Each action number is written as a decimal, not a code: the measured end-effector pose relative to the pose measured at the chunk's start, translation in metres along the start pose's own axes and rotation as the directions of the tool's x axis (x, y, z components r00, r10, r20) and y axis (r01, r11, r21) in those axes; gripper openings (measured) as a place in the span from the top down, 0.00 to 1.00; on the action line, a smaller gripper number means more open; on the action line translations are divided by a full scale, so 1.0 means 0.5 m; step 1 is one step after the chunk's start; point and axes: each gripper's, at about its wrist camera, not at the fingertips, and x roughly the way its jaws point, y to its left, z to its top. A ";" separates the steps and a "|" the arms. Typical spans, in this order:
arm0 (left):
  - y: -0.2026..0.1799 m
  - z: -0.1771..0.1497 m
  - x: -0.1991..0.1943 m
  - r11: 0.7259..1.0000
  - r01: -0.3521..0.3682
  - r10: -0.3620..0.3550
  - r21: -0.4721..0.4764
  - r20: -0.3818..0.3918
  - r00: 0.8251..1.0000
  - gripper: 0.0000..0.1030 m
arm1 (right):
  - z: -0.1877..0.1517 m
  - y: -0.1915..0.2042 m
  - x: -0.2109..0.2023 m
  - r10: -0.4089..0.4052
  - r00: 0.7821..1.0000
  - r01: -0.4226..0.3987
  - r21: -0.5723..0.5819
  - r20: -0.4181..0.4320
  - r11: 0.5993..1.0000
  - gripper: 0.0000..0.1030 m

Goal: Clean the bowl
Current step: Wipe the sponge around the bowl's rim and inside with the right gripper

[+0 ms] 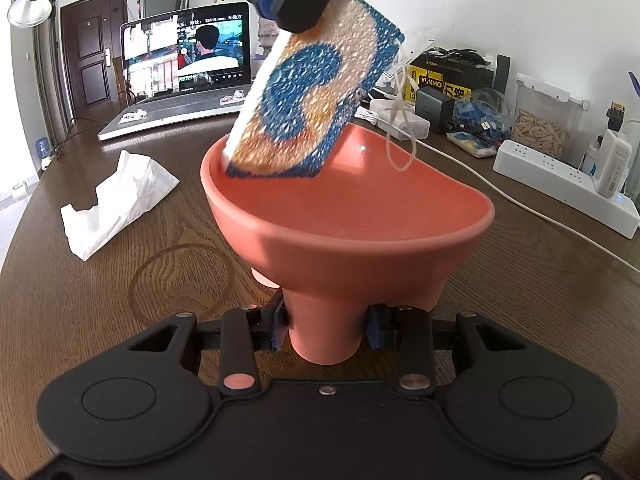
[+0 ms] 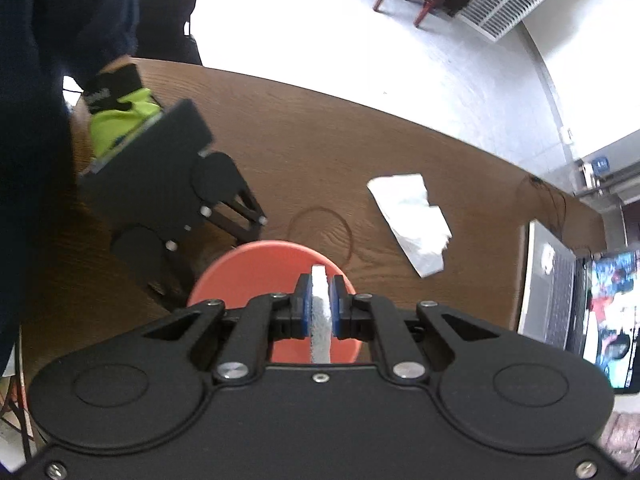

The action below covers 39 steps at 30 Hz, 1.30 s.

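Left gripper (image 1: pixel 326 332) clamped on the foot of the smooth terracotta bowl (image 1: pixel 348 216), tilted above the wood-grain table (image 1: pixel 120 300), right gripper (image 2: pixel 321 304) pinching a rough blue-and-tan sponge (image 1: pixel 308 108) dipped inside the far rim, crumpled white tissue (image 1: pixel 116 204) left, open tabletop between, laptop (image 1: pixel 184 76) beyond.

Left tongs (image 1: pixel 326 330) low over table, pointing gently downward, blue pads clamped on either side of stem of bowl (image 1: pixel 348 216), bowl tipped up. Seen from right wrist camera, left tongs' black body sits at left, gripped by person's hand (image 2: pixel 120 116) in yellow-green glove with black cuff; dark sleeve (image 2: pixel 60 20) above. Right tongs (image 2: pixel 321 306) aimed steeply down over bowl, blue pads pinched tight on sponge (image 1: pixel 308 108), edge-on between them. Sponge's lower corner reaches inside bowl at far rim.
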 end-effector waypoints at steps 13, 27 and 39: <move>0.003 0.000 0.000 1.000 0.006 -0.006 -0.007 0.002 1.000 0.63 | -0.165 0.094 -0.052 0.044 0.998 -0.039 0.092 -0.046 0.995 0.92; 0.007 0.001 0.001 1.000 0.007 -0.007 -0.009 0.003 1.000 0.63 | -0.224 0.159 -0.117 0.001 0.999 0.002 0.086 -0.040 0.996 0.93; 0.002 0.001 0.001 1.000 0.005 -0.005 -0.007 0.003 1.000 0.63 | -0.245 0.174 -0.155 0.010 1.000 -0.006 0.126 -0.028 0.992 0.88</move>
